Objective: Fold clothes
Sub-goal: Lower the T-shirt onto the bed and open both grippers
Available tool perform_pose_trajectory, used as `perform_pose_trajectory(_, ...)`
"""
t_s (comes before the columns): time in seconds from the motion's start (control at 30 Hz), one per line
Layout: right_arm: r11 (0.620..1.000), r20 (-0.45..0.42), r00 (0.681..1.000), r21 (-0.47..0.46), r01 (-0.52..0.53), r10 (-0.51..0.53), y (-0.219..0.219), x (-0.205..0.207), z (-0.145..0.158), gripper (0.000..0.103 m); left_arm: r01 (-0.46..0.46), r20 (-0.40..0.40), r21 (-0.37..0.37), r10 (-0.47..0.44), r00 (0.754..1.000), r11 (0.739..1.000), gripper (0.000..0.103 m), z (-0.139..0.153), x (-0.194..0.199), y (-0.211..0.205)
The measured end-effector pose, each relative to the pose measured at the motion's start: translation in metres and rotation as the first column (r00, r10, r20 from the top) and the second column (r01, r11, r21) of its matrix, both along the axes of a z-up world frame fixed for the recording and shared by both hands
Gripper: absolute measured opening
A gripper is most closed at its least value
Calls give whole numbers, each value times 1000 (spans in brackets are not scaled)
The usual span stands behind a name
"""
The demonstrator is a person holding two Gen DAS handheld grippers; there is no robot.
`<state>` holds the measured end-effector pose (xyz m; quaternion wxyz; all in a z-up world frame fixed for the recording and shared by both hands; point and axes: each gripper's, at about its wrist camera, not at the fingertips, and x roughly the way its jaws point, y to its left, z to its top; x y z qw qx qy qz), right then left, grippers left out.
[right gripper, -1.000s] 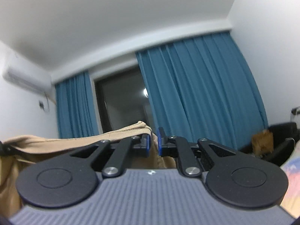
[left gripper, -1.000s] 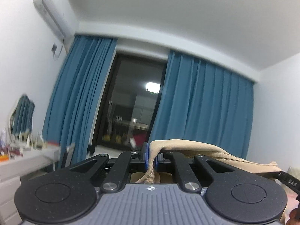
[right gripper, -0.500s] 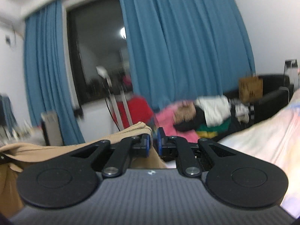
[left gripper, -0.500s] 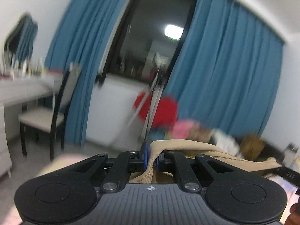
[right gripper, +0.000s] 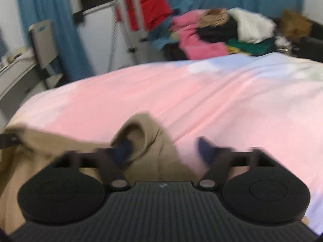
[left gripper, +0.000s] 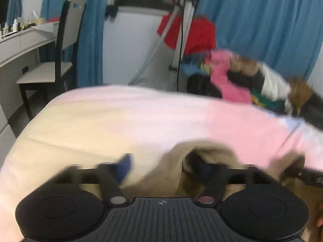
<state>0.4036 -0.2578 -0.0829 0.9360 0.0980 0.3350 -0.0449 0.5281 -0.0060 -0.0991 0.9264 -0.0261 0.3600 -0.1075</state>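
- Your left hand-held gripper (left gripper: 164, 166) has its jaws wide apart; the tan garment (left gripper: 203, 153) lies draped over the right finger and grips nothing firm.
- Your right hand-held gripper (right gripper: 164, 148) also stands wide apart, with the same garment (right gripper: 143, 137) bunched around its left finger, not pinched.
- The garment lies low on the pink bed cover (right gripper: 201, 92), just in front of both grippers and between them.
- Its long axis seems to run sideways, from one gripper to the other; the blur hides its exact edges.
- Both grippers touch the cloth, so neither is clearly nearer.
- I judge this fits either laying it flat for folding or letting go after a fold; how it is folded, I cannot tell.
- The pile of mixed clothes (right gripper: 218, 32) lies well apart, beyond the far side of the bed.
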Motion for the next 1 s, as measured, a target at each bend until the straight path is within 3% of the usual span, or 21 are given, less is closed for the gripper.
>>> perform_pose_trajectory(0.1, 999, 21, 999, -19, -47, 48, 8, -16, 19, 83, 27, 19, 46, -28, 999, 999, 90, 20, -19, -1)
perform_pose_trajectory(0.2, 999, 80, 995, -7, -53, 54, 16, -55, 40, 83, 30, 49, 23, -31, 998, 999, 95, 54, -54, 5)
perform_pose_trajectory(0.33, 998, 176, 983, 32, -51, 44, 25, -126, 70, 83, 11, 96, -51, -6, 995, 999, 97, 89, -126, 33)
perform_pose_trajectory(0.47, 996, 265, 964, 70, -47, 26, 33, -206, 91, 83, -8, 155, -65, 18, 988, 998, 97, 109, -221, 60)
perform_pose_trajectory(0.63, 995, 317, 948, 94, -37, 6, 40, -296, 89, 83, -20, 209, -78, 36, 977, 997, 97, 114, -338, 85)
perform_pose_trajectory(0.73, 994, 331, 944, 108, -34, -4, 37, -340, 82, 83, -27, 224, -122, 54, 973, 992, 97, 105, -389, 102)
perform_pose_trajectory(0.87, 994, 327, 945, 108, -10, -26, 33, -372, 75, 83, -27, 174, -135, 51, 983, 990, 96, 94, -426, 112)
perform_pose_trajectory(1.0, 993, 321, 947, 120, -6, -33, 35, -382, 73, 83, -15, 154, -130, 35, 987, 991, 96, 90, -431, 111)
